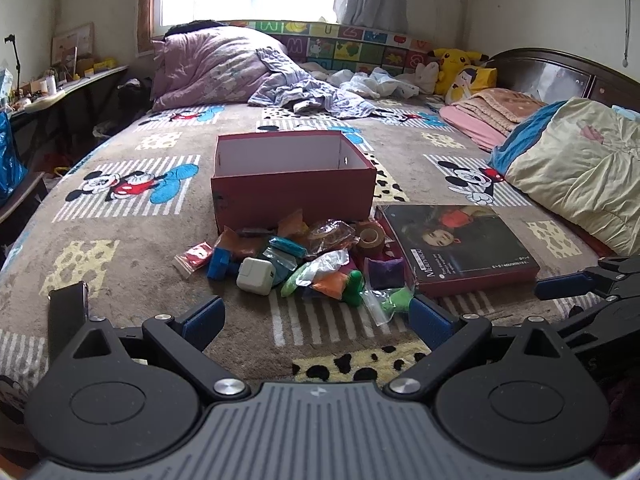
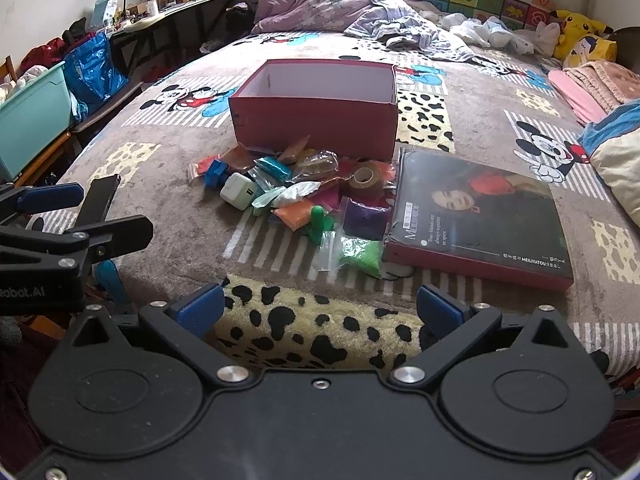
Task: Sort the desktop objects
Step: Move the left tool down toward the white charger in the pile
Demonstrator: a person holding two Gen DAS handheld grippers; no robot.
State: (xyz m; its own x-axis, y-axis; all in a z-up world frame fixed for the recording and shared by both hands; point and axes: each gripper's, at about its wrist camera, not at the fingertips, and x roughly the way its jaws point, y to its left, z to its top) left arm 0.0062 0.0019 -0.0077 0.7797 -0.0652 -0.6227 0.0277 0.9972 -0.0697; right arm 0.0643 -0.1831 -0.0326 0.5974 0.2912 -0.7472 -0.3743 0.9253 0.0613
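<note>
On the bed, we are holding both grippers — left (image 1: 316, 316) and right (image 2: 320, 310) — spread wide and empty, facing the pile (image 1: 304, 256) before the box (image 1: 292, 184).

Left gripper (image 1: 316, 316) hovers low over the blanket (image 1: 120, 248), jaws spread wide, nothing between them. Ahead lies the pile: white charger (image 1: 256, 276), blue block (image 1: 219, 263), tape roll (image 1: 370, 237), coloured bags (image 1: 332, 282). Behind it sits the open red box (image 1: 292, 196); its lid (image 1: 460, 248) lies flat just right of the pile. Right gripper (image 1: 560, 286) pokes in at the right edge. A phone (image 1: 68, 304) lies at left.
</note>
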